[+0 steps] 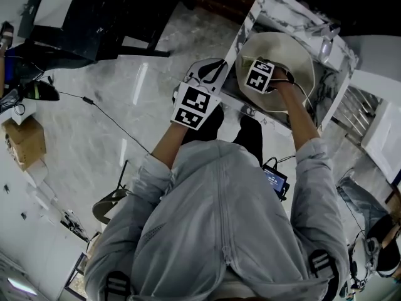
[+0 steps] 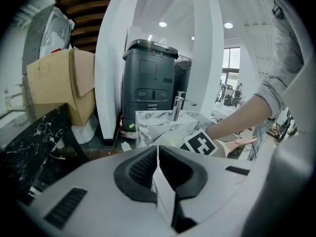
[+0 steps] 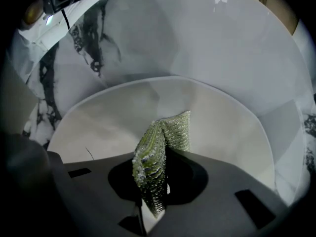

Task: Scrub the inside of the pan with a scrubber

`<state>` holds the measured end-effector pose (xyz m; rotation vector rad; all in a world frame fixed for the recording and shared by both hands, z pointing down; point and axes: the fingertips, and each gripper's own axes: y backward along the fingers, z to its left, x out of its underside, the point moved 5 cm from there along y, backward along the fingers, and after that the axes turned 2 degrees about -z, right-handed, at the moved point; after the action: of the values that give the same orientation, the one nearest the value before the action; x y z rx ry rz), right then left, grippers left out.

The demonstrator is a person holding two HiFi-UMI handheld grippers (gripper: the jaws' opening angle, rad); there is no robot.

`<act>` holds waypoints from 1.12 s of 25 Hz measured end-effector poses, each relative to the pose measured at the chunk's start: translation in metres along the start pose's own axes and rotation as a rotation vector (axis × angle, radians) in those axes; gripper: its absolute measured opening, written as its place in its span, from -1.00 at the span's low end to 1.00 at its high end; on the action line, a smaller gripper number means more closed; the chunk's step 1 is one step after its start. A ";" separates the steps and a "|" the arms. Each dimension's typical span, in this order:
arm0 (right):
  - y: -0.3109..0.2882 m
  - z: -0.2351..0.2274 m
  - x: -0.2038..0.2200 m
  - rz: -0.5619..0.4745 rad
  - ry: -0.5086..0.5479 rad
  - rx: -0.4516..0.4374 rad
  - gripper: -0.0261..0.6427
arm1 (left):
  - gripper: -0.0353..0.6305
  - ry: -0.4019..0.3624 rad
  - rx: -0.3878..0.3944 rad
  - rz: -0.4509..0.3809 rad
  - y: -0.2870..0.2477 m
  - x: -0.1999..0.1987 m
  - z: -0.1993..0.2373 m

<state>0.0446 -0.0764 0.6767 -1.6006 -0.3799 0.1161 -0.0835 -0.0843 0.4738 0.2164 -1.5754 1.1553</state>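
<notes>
A cream-white pan [image 1: 294, 52] lies in a marble sink [image 1: 276, 5]. My right gripper [image 1: 276, 80] reaches down into it, shut on a green glittery scrubber [image 3: 163, 142]. In the right gripper view the folded scrubber stands up between the jaws [image 3: 153, 181] just above the pan's pale inner surface [image 3: 98, 122]; whether it touches I cannot tell. My left gripper [image 1: 210, 71] hovers left of the sink, outside the pan. In the left gripper view its jaws [image 2: 158, 157] are shut with nothing between them, and beyond them are the pan [image 2: 170, 138] and the right gripper's marker cube [image 2: 200, 143].
A faucet [image 2: 178, 102] rises at the sink's back. A dark grey bin-like unit [image 2: 148, 78], a cardboard box [image 2: 54, 83] and a black marble top [image 2: 24, 142] stand to the left. White pillars rise behind. A cable [image 1: 106, 115] crosses the glossy floor.
</notes>
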 end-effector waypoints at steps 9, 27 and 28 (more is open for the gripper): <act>0.016 0.053 0.028 0.126 0.067 -0.243 -0.68 | -0.80 -0.021 0.037 -0.014 0.001 -0.009 -0.012; 0.026 0.038 0.099 0.394 -0.021 -0.238 -0.68 | -0.80 -0.032 0.063 -0.015 0.001 -0.007 -0.026; 0.028 0.031 0.104 0.406 -0.041 -0.216 -0.68 | -0.80 -0.032 0.063 -0.015 0.001 -0.007 -0.026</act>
<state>0.1371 -0.0155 0.6629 -1.8755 -0.0946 0.4301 -0.0643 -0.0671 0.4649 0.2894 -1.5640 1.1958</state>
